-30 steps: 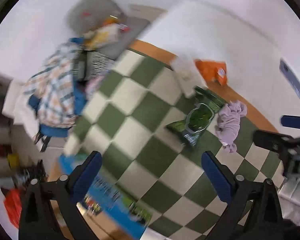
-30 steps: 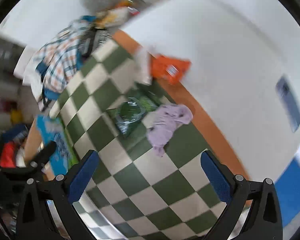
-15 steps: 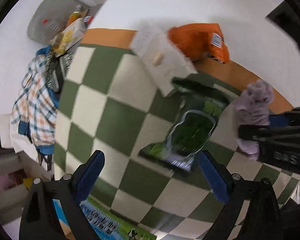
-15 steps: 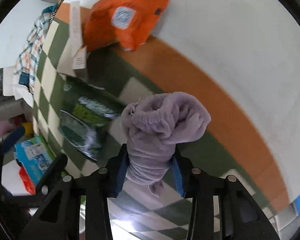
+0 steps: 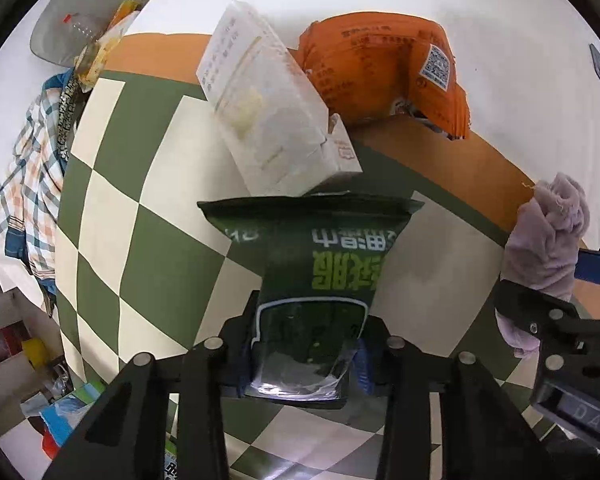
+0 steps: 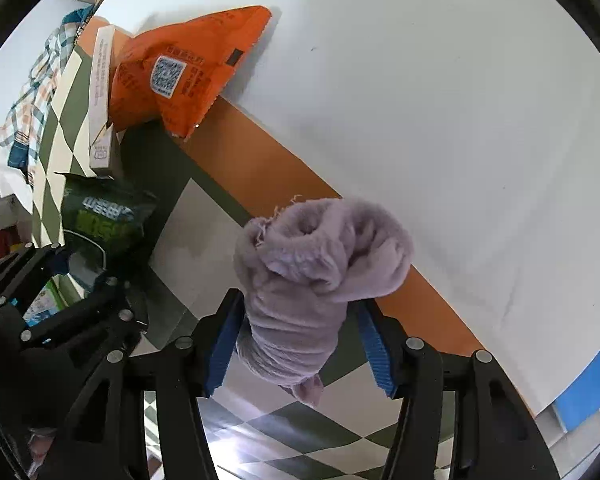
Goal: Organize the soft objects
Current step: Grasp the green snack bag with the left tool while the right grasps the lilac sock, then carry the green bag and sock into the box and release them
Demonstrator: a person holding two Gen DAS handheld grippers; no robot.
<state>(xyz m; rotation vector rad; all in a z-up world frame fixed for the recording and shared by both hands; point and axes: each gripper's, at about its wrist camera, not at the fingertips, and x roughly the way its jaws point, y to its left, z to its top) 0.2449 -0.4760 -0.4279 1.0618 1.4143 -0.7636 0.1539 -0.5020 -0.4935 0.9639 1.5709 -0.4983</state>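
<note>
Both grippers now grip something, where a second ago they hung spread. Left gripper pinches the dark green pouch; right gripper squeezes the lilac fleece cloth between its pads, so sorting can start.

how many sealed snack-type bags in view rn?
2. Dark green bag clamped in the left hand-held gripper; orange bag leaning on the wall behind the white box. More may be hidden.
</note>
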